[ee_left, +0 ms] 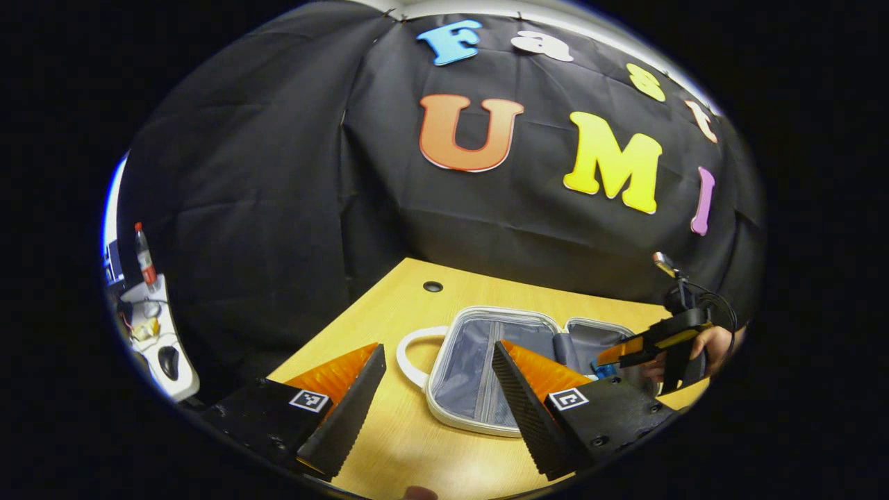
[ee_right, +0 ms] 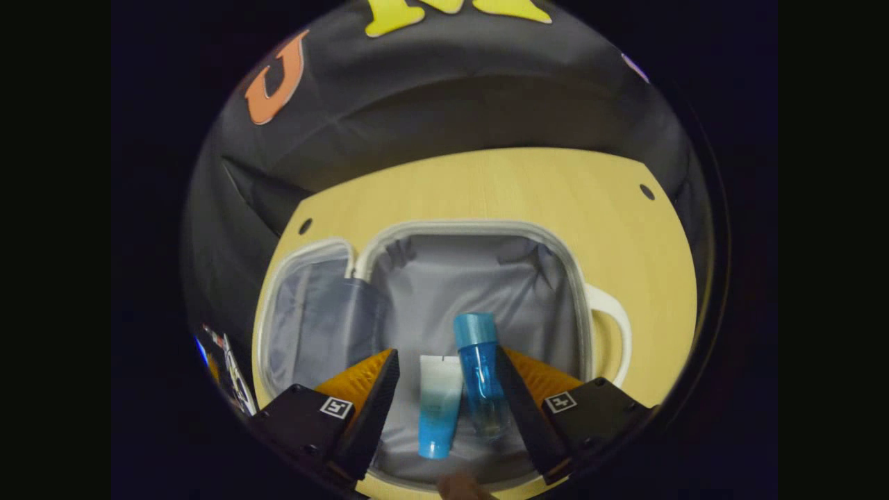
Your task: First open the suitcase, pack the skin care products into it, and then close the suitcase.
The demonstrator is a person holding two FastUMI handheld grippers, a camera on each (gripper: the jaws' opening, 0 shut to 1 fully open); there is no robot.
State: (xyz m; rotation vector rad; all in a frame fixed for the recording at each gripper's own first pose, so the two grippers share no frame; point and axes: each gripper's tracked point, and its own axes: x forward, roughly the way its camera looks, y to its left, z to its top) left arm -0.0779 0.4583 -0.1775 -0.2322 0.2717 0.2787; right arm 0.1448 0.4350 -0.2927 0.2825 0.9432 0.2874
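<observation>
Suitcase lies open, grey-lined; blue bottle and tube inside.

Suitcase lies open; tube and bottle fill 6 o'clock, lining toward 12 o'clock free.

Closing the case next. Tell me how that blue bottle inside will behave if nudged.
The blue bottle lies on its side on soft lining, so it would probably roll. Its clear, smooth wall looks slippery, likely rigid. The tube beside it may stop it.
</observation>
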